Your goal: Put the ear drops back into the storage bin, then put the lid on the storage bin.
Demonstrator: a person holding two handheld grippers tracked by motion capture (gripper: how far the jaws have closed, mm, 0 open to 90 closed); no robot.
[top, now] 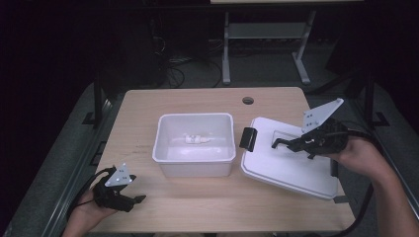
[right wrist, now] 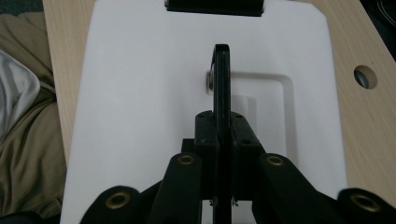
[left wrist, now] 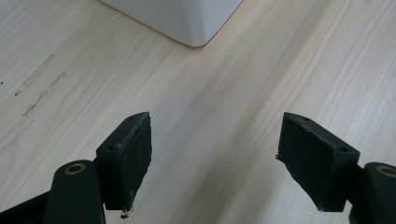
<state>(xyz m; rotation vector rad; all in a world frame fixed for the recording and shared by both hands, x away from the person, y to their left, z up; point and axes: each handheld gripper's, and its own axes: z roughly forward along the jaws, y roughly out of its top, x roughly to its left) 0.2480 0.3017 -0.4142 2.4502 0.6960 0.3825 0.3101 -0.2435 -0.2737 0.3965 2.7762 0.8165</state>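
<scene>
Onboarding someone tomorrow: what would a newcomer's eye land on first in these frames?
Likely the white lid lying at the table's right, with the right gripper shut on its black handle. Next, the open white bin at the table's middle, a small white bottle lying on its floor. The left gripper sits at the near left corner, jaws apart over bare wood.

High view overhead; claw views close, tabletop [top: 197,202] shared.

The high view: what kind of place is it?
Probably a lab or workshop for recording handling tasks: a light wooden table under bright light, dark surroundings, loose cables on the floor, and a metal table frame behind.
</scene>
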